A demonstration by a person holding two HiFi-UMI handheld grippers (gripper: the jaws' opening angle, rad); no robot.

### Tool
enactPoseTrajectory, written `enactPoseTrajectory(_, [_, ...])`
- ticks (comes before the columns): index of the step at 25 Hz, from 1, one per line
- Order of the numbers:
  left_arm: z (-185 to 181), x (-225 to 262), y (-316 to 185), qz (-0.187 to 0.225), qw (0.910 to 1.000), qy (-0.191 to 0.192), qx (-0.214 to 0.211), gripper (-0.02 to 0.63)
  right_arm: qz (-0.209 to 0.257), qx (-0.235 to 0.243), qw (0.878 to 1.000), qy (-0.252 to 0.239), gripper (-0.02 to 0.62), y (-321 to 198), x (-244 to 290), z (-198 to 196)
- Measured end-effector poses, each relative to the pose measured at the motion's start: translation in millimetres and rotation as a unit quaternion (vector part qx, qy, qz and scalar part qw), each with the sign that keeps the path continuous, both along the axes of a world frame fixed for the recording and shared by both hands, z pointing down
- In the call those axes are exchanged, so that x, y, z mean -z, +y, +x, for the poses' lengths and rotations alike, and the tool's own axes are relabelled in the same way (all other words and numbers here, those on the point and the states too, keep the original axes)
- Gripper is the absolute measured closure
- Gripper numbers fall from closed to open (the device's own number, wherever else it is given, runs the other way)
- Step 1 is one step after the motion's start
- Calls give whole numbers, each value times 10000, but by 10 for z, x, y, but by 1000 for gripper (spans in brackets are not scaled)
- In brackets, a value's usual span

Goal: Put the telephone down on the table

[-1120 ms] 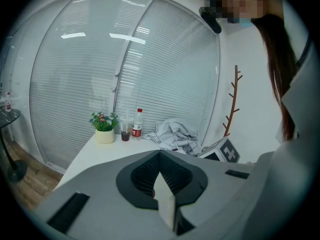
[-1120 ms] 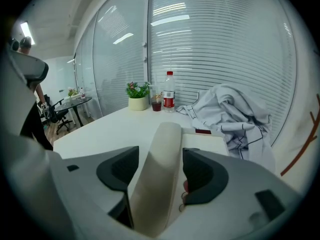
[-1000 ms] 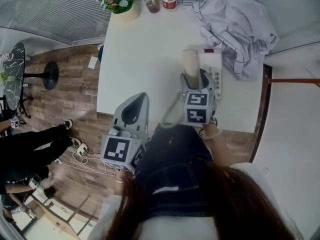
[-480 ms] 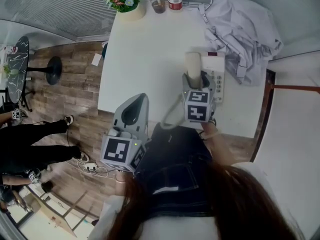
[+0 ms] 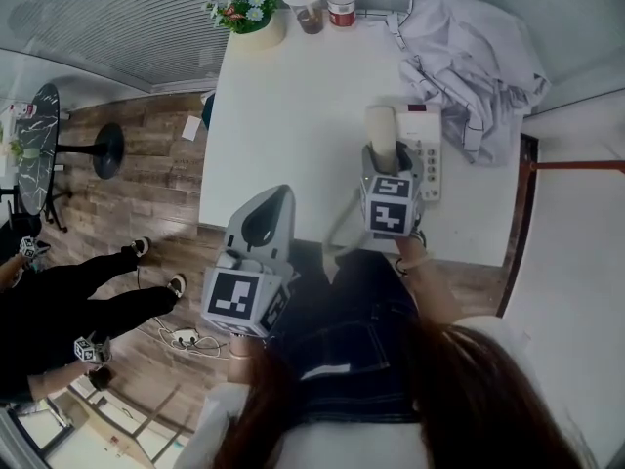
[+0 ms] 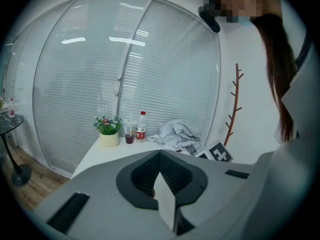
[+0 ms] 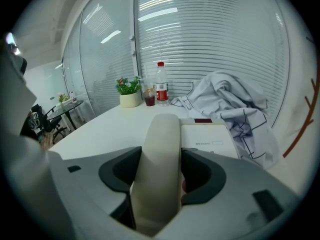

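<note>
Right claw [image 7: 160, 171] gripped the handset [image 7: 161, 129]; its jaws had just been closing on the near end. The handset lay along the phone base [image 5: 426, 154] on the table [image 5: 283, 86]. Left claw [image 6: 162, 184] was shut and empty, off the table's edge. Risks: the smooth handset slipping or tipping from that end grip; the cord [image 5: 342, 225] over the edge tugging the base; the base getting nudged into the shirt [image 5: 479, 47].

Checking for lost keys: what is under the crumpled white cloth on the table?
Nothing beneath shows. The cloth is heaped at the far right corner of the table, beside the phone; only bare tabletop shows around it, and its folds hide anything below.
</note>
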State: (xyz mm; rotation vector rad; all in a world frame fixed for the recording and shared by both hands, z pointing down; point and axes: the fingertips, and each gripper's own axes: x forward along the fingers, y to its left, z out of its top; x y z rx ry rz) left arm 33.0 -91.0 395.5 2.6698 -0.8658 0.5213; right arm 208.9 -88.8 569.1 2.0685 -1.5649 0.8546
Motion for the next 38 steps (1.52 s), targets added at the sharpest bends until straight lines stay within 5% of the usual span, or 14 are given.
enactPoseTrajectory(16, [-380, 89, -307, 117, 9994, 205, -233, 594, -151, -502, 9978, 406, 374, 31, -34, 58])
enactPoseTrajectory(38, [-578, 189, -456, 217, 9982, 511, -229, 594, -223, -477, 9968, 607, 374, 49, 165, -25])
